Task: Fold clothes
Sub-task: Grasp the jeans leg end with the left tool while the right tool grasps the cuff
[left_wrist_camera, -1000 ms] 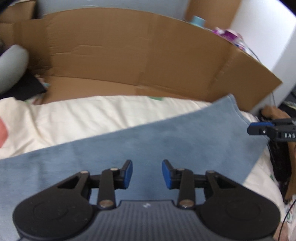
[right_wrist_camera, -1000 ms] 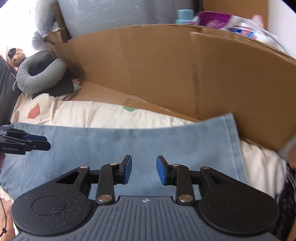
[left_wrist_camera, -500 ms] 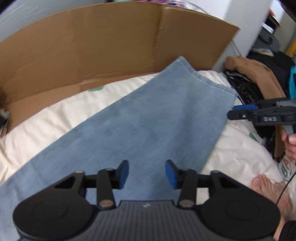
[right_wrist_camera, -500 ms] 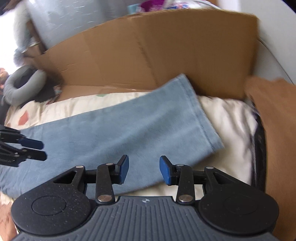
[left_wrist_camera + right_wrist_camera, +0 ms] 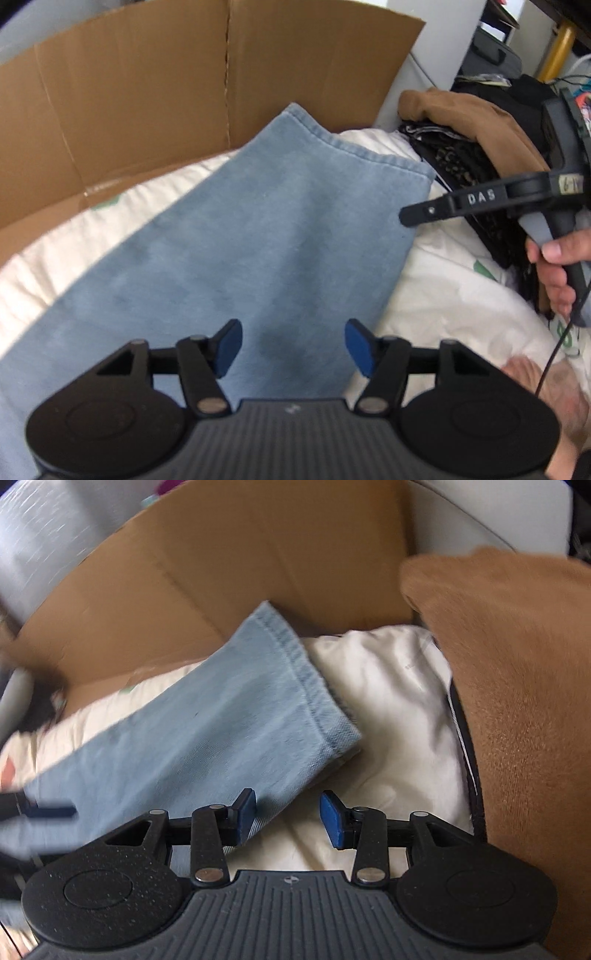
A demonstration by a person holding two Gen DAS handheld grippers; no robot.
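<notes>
the left gripper (image 5: pixel 293 347) hangs with its jaws wide apart, having just been opening, and nothing is clamped in them; the blue jeans leg (image 5: pixel 258 236) lies flat below and ahead of them, the right-hand blue pad over the cloth's near edge. the right gripper (image 5: pixel 288 818) is about half open and grips nothing; its jaws have opened over the last second, hardly at all lately. its left pad sits over the corner of the jeans near the hem (image 5: pixel 299 672), the other pad over bare bedding. the leg runs long and straight on a slant, its stitched hem end pointing up and away toward the cardboard (image 5: pixel 147 92), the rest trailing down to the near left. it rests on a cream quilt (image 5: pixel 388 701). the flattened cardboard stands like a wall behind. a brown garment (image 5: pixel 517 664) is heaped to the right over dark patterned clothes (image 5: pixel 465 166), and a hand (image 5: pixel 557 266) grasps the right gripper's handle.
</notes>
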